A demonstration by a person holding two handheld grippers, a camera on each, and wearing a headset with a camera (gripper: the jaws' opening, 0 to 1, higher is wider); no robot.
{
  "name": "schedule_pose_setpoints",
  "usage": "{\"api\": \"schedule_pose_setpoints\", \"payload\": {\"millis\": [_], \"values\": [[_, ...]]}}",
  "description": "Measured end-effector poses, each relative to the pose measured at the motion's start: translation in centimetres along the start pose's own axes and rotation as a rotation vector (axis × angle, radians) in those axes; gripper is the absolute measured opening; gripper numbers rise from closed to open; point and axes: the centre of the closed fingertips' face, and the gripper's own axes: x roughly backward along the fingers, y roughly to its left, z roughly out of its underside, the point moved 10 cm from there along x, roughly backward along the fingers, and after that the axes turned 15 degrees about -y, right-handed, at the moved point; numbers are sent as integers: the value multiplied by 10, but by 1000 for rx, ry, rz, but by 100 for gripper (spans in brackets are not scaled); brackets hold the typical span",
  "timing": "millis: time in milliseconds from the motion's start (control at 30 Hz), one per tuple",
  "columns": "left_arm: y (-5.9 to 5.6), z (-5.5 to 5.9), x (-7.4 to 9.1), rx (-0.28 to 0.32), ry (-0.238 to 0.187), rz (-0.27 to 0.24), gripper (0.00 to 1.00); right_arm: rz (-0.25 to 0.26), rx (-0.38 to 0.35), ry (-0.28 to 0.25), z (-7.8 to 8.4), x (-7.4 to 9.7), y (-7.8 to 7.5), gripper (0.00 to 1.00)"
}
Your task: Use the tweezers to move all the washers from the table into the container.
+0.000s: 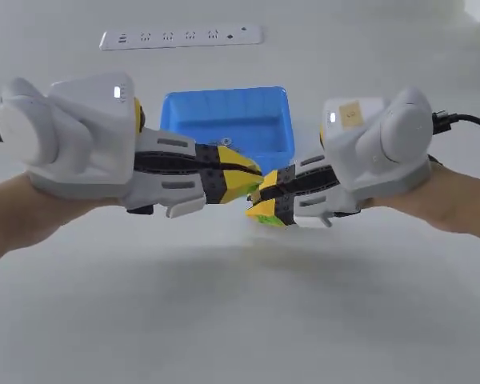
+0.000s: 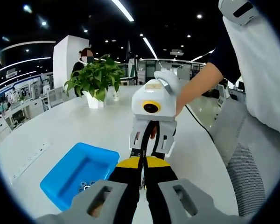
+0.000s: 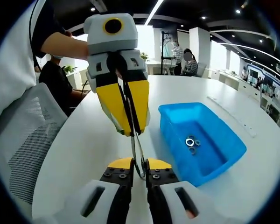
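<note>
The head view looks down from above and behind both tools, close, facing forward over the surface (image 1: pixel 240 320) to the blue container (image 1: pixel 224 120) and a power strip (image 1: pixel 180 37) beyond. The left tool (image 2: pixel 142 164) view runs low along its jaws straight at the right tool (image 2: pixel 147 151); the right tool view looks back the opposite way. All three share the container; the tool views also share the tweezers (image 3: pixel 136 154).
</note>
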Motion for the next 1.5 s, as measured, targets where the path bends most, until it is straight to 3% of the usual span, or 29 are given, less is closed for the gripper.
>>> {"api": "schedule_pose_setpoints", "payload": {"millis": [200,267,367,667,867,1067,1200,1400,1500], "values": [[0,-1,-2,2,8,-23,5,12,9,-12,1,1,1,10],[1,-2,-4,-30,20,-43,6,25,6,-17,1,1,1,10],[1,-1,-3,-14,26,-45,7,30,2,-24,1,1,2,9],[3,-5,0,29,3,-39,15,35,0,-33,2,2,4,9],[2,-5,3,20,20,-56,26,46,-6,-41,1,2,6,9],[-3,-7,15,25,24,-83,29,68,-7,-75,-9,5,4,9],[-5,-10,26,56,-4,-133,31,90,-8,-99,-18,8,1,9],[-10,-11,50,60,10,-190,40,111,6,-133,-39,15,-3,9],[-11,-13,63,49,-3,-248,50,117,28,-142,-50,17,-6,9]]}}
